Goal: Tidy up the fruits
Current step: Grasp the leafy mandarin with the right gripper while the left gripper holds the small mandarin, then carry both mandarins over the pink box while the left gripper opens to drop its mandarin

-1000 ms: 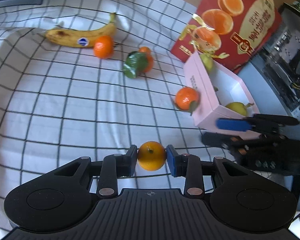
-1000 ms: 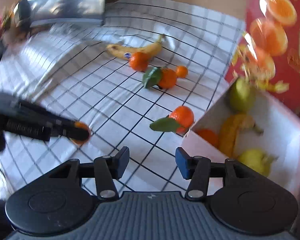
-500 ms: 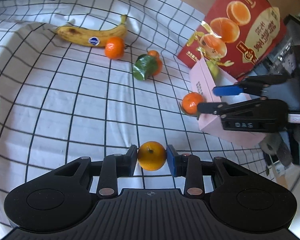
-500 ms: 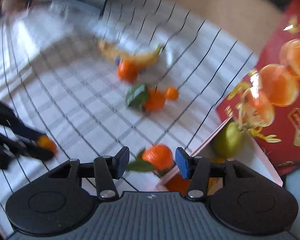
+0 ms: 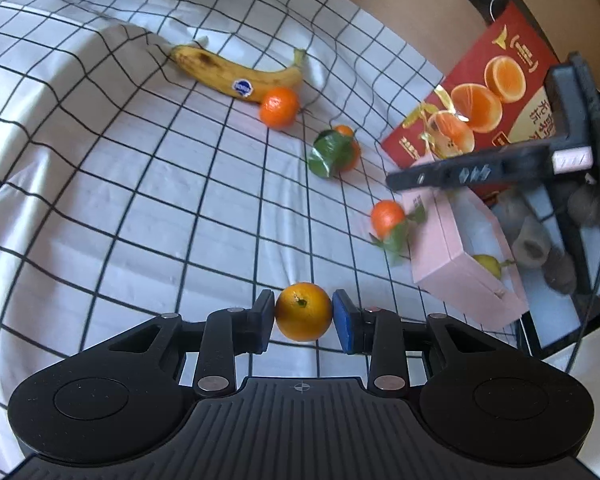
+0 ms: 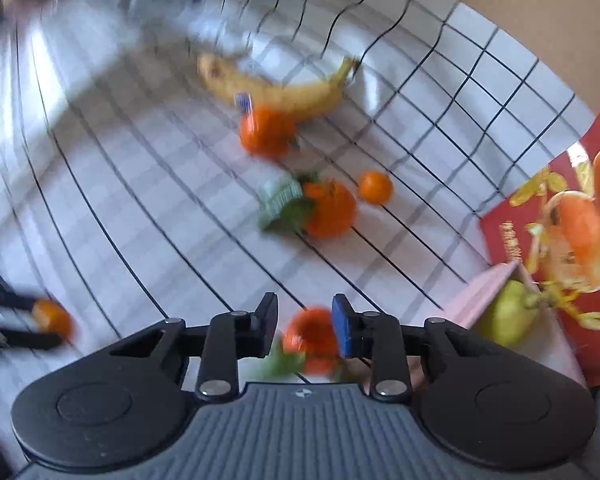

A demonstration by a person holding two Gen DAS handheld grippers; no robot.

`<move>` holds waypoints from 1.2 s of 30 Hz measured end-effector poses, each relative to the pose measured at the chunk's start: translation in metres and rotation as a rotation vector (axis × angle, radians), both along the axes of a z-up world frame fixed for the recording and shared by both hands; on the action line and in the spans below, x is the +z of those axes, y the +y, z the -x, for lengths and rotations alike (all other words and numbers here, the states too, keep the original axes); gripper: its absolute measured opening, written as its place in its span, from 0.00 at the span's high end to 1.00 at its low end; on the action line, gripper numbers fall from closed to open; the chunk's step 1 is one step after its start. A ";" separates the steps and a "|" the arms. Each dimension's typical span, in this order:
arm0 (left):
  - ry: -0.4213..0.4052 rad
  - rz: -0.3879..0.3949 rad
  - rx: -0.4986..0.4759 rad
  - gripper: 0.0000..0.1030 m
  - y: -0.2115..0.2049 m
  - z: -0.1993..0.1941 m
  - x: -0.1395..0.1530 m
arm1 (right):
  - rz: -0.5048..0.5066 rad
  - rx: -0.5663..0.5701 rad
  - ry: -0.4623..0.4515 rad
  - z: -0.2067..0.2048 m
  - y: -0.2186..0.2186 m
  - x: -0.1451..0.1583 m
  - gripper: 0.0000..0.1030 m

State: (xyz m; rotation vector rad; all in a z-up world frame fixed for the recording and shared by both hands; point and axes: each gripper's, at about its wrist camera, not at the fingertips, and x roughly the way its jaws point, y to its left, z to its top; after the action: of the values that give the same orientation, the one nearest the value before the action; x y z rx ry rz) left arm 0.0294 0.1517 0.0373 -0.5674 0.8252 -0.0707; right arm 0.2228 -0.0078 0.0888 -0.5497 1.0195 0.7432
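In the box: the pink box (image 5: 452,248) already holds a yellow-green pear (image 5: 487,263), seen from the left wrist; from the right wrist a second pear (image 6: 508,314) shows at its far corner. What else lies inside is hidden.
Left gripper (image 5: 303,316): clamped on a small orange (image 5: 303,312), lifted above the checked cloth (image 5: 140,184), not yet over the box.
Right gripper (image 6: 305,326): its jaws have just been closing, and they now stand narrow with a leafy tangerine (image 6: 314,332) between them, just outside the box wall; blur hides whether the pads press on it.
Left to sort: a banana (image 5: 236,74) touching a tangerine by the banana (image 5: 279,107); a leaf-covered tangerine (image 5: 342,156) with a tiny orange fruit (image 6: 375,187) just beside it.
Progress: roughly halfway by my reckoning, two fruits in hand and four loose.
Surface: whether a counter or a bed lies beneath the cloth cannot be told.
Nearby: a red orange-print carton (image 5: 488,92) stands right behind the box.
Obstacles: both grippers converge on one small box, so they may crowd each other; the cloth's folds by the banana could snag a low approach.
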 end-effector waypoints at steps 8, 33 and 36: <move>-0.012 0.007 -0.014 0.65 -0.002 0.000 0.001 | -0.024 -0.023 -0.004 -0.010 -0.008 0.018 0.61; 0.065 -0.087 -0.068 0.65 -0.021 -0.004 0.006 | -0.032 -0.021 -0.056 0.033 -0.005 -0.045 0.39; 0.069 -0.095 -0.084 0.65 -0.025 -0.007 0.007 | -0.032 -0.045 -0.096 0.039 -0.006 -0.046 0.57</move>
State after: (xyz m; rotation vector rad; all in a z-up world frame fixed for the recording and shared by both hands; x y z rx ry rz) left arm 0.0359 0.1266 0.0447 -0.4479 0.9141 -0.0886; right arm 0.1837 -0.0133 0.0430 -0.5286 0.9266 0.6861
